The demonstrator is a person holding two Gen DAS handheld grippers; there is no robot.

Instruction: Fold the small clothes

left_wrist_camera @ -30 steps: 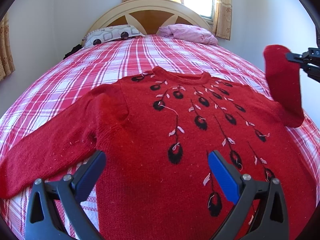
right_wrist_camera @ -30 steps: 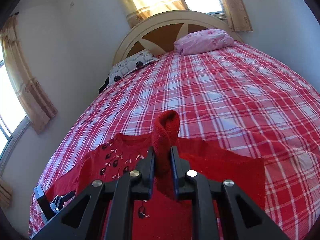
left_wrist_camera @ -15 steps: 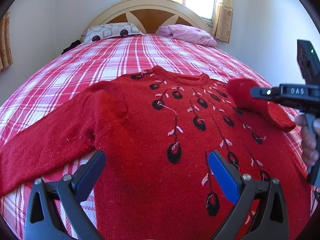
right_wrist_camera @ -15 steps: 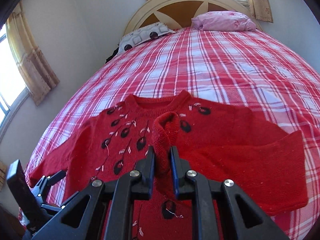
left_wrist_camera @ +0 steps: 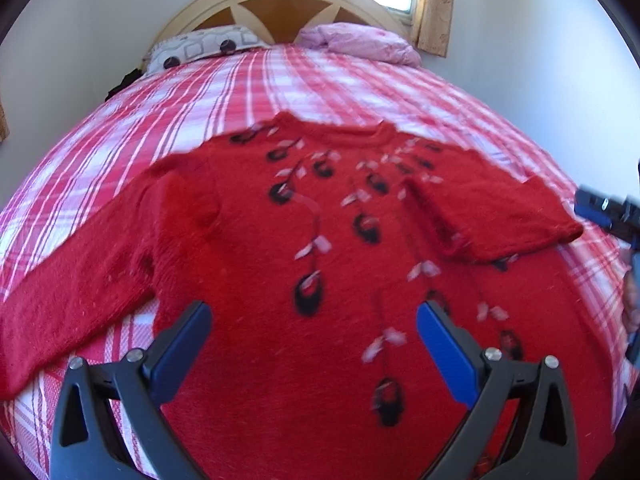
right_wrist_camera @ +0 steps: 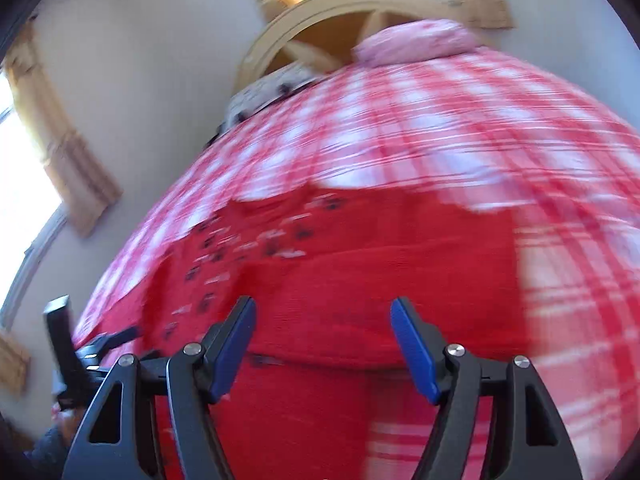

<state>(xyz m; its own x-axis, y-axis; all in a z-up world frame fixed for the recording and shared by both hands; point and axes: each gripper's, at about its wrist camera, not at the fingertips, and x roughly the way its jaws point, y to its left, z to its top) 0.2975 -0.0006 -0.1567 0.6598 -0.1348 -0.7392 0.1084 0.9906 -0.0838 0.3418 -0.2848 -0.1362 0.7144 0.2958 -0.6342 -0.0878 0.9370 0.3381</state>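
Red sweater (left_wrist_camera: 248, 280): laid front-up on the red-and-white plaid bedspread (left_wrist_camera: 224, 92), neckline toward the headboard; black and pale leaf-like motifs are seen trailing down the chest.
Outstretched sleeve (left_wrist_camera: 60, 300): spread flat toward the left edge of the left wrist view, its cuff near the lower left corner.
Left gripper (left_wrist_camera: 312, 344): held above the lower body of the sweater, blue-padded fingers (left_wrist_camera: 182, 344) spread wide, nothing between them.
Folded sleeve (left_wrist_camera: 496, 216): laid across the chest from the other shoulder, its cuff end resting on the motifs; in the right wrist view (right_wrist_camera: 380, 300) it is seen as a broad red band, blurred.
Right gripper (right_wrist_camera: 324, 340): released, fingers parted with no cloth caught; it is poised just over the folded sleeve, and whether the fabric is touched cannot be told. Its blue tip (left_wrist_camera: 596, 210) is seen at the right edge of the left wrist view, just beside the sleeve's fold.
Headboard (left_wrist_camera: 280, 4): cream arch with brown panels, at the far end of the bed.
Pillows: a patterned grey-white pillow (left_wrist_camera: 200, 48) on the left, a pink pillow (left_wrist_camera: 360, 42) on the right.
Curtain (left_wrist_camera: 434, 8): hung beside a bright window.
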